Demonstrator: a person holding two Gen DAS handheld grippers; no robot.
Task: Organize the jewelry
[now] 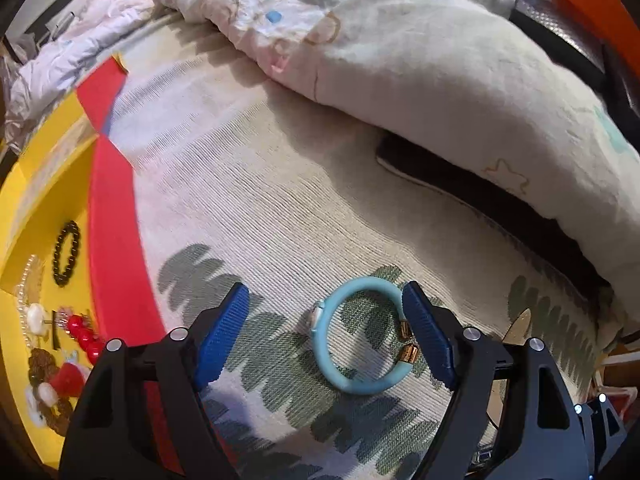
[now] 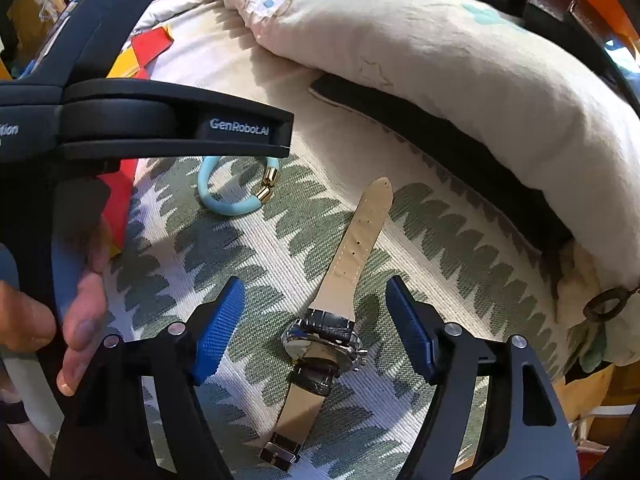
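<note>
A light blue bracelet (image 1: 356, 386) with gold end caps lies on the leaf-patterned woven cover (image 1: 260, 208). My left gripper (image 1: 326, 320) points down over it, open. The right blue pad (image 1: 428, 340) sits right by the gold caps, and the left pad stands well clear. In the right wrist view a wristwatch (image 2: 320, 344) lies face down, its beige strap (image 2: 360, 236) stretched away from me. My right gripper (image 2: 316, 312) is open around the watch case, neither pad touching it. The same bracelet (image 2: 228, 206) shows beyond, partly hidden under the left gripper's black body (image 2: 172, 120).
A yellow tray (image 1: 60, 184) with a red edge (image 1: 116, 240) sits at the left, holding a black bead bracelet (image 1: 67, 254), red beads (image 1: 84, 336) and other pieces. A rumpled quilt (image 1: 440, 80) lies behind, over a black pad (image 1: 480, 196). A person's hand (image 2: 80, 320) grips the left tool.
</note>
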